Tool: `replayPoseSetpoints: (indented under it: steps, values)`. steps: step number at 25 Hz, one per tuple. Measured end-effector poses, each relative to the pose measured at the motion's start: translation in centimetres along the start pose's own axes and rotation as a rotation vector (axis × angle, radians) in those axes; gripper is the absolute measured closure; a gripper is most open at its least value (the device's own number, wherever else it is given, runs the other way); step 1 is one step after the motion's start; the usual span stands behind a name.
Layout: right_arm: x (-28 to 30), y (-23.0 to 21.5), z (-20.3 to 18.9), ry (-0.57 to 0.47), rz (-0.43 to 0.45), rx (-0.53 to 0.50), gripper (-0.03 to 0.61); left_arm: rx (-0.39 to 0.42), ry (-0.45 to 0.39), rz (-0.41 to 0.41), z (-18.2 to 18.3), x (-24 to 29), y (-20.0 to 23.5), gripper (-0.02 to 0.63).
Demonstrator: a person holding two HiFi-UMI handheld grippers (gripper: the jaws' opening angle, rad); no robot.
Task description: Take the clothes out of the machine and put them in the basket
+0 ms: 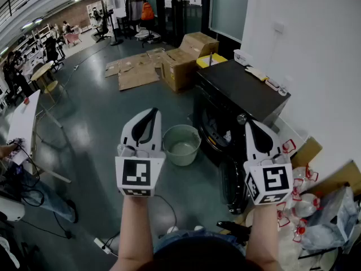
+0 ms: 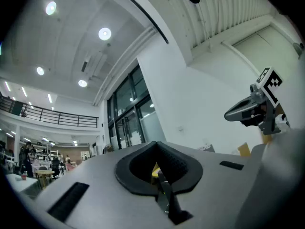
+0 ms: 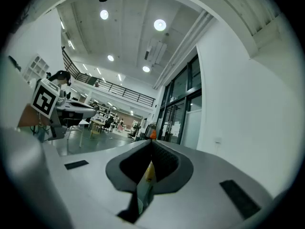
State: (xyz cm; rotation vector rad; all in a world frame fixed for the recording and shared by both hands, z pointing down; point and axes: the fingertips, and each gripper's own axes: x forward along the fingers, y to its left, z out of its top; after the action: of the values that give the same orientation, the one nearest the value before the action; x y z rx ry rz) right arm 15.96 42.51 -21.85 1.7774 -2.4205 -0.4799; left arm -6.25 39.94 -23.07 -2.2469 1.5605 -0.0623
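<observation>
The black washing machine (image 1: 243, 90) stands right of centre in the head view, its round door (image 1: 232, 186) swung open toward me. Some pale clothes (image 1: 225, 135) show dimly inside the drum. A green basket (image 1: 181, 144) sits on the floor just left of the machine. My left gripper (image 1: 153, 112) is held in the air beside the basket, jaws shut with nothing in them. My right gripper (image 1: 249, 123) hovers in front of the machine's opening, also shut and empty. Both gripper views look up at walls and ceiling: left gripper (image 2: 157, 147), right gripper (image 3: 151, 146).
Cardboard boxes (image 1: 186, 61) and flattened cardboard (image 1: 135, 72) lie behind the machine. Plastic bottles (image 1: 302, 205) and bags pile up at the right by the white wall. A white table (image 1: 23, 120) stands at the left, and a power strip (image 1: 103, 245) with its cable lies near my feet.
</observation>
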Motion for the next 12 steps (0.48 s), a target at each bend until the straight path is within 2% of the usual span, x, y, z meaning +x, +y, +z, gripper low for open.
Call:
replayPoseSetpoints:
  steps: [7,10,11,12]
  values:
    - [-0.6,0.1,-0.4,0.010,0.000,0.018,0.579,-0.006,-0.010,-0.010,0.3,-0.2,-0.8,0.614]
    - [-0.9,-0.5,-0.9,0.018,-0.002,0.050,0.578,-0.032,-0.009,-0.016,0.4,-0.1,-1.5,0.612]
    - [-1.0,-0.8,-1.0,0.019,-0.002,0.068,0.578,-0.051,-0.011,-0.025,0.4,0.0,-1.8,0.603]
    - [-1.1,-1.1,-1.2,0.018,0.003,0.091,0.578,-0.072,-0.012,-0.039,0.4,0.1,-2.2,0.537]
